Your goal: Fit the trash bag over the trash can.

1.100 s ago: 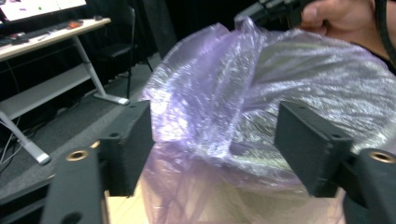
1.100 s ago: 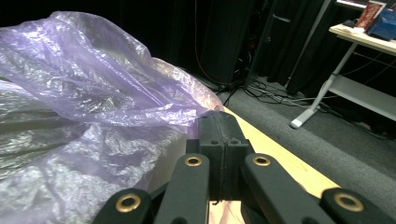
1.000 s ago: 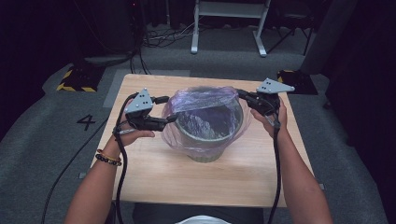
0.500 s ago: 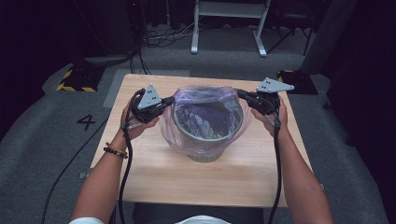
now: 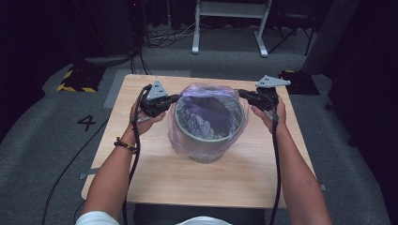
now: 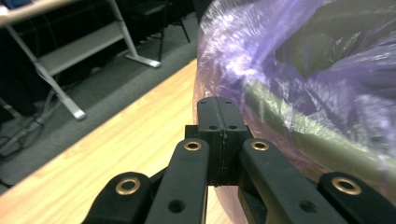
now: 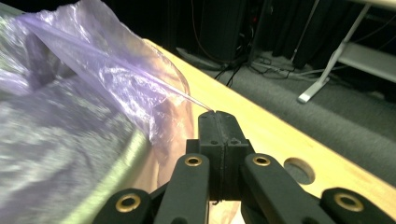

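A grey round bin [image 5: 209,149] stands mid-table, lined with a thin purple bag [image 5: 206,110] whose film drapes over the rim. My left gripper [image 5: 174,98] is at the bag's left edge. In the left gripper view its jaws [image 6: 217,100] are pressed together with the bag's film [image 6: 261,56] lying against the tip. My right gripper [image 5: 240,92] is at the bag's right edge. In the right gripper view it [image 7: 217,114] is shut on a taut fold of the bag [image 7: 116,70].
The wooden table [image 5: 187,183] has a round hole [image 7: 299,170] near its right edge. Behind it, on the grey floor, are a white metal frame [image 5: 230,28], loose cables [image 5: 159,37] and a yellow-and-black striped box [image 5: 77,79].
My left gripper moved up from the bin's left side to the bag's top edge, and its jaws closed. The right gripper shifted only slightly at the right edge.
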Demonstrator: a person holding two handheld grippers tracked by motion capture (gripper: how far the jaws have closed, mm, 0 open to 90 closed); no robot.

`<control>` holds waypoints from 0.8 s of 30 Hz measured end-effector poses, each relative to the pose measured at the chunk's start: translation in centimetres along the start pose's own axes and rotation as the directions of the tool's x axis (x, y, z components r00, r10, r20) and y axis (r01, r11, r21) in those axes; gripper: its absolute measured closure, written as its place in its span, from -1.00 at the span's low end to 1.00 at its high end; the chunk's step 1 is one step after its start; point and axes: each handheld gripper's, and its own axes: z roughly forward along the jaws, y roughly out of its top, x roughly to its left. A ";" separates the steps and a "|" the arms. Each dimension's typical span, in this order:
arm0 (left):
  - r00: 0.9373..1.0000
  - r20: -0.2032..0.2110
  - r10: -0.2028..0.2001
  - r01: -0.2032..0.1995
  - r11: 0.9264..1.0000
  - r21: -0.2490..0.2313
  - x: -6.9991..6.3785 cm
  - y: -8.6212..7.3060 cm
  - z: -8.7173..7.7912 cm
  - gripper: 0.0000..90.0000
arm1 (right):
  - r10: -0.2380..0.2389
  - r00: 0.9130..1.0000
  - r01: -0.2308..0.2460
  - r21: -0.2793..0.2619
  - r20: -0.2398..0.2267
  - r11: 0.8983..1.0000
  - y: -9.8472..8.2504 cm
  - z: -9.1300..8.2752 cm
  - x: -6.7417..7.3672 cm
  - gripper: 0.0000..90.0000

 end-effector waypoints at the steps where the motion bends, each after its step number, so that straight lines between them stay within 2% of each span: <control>1: 1.000 0.001 -0.011 0.011 1.000 0.002 0.1 -0.1 0.4 1.00 | 0.007 1.000 -0.007 0.015 0.001 1.000 -0.2 0.3 -0.1 1.00; 9: 0.998 0.026 -0.057 0.055 0.996 0.065 0.0 -1.1 2.7 1.00 | 0.034 0.999 -0.033 0.090 -0.014 0.995 -1.5 1.9 -0.1 1.00; 16: 0.997 0.032 -0.066 0.062 0.992 0.112 -0.4 -2.1 4.0 1.00 | 0.049 0.999 -0.045 0.130 -0.023 0.991 -2.9 2.6 -0.1 1.00; 18: 0.997 0.029 -0.071 0.067 0.990 0.122 -0.4 -2.6 4.0 1.00 | 0.050 0.998 -0.046 0.137 -0.026 0.990 -3.3 2.6 -0.1 1.00; 20: 0.997 0.019 -0.075 0.072 0.991 0.111 -0.4 -3.0 3.7 1.00 | 0.050 0.999 -0.046 0.137 -0.020 0.989 -3.7 2.3 -0.2 1.00; 22: 0.996 0.013 -0.094 0.092 0.991 0.095 -0.3 -3.4 3.1 0.78 | 0.059 0.998 -0.057 0.123 -0.021 0.991 -4.1 1.9 -0.3 0.92; 24: 0.997 0.005 -0.077 0.077 0.993 0.092 -0.4 -3.8 2.1 0.67 | 0.057 0.998 -0.057 0.109 0.002 0.992 -4.3 1.0 -0.4 0.79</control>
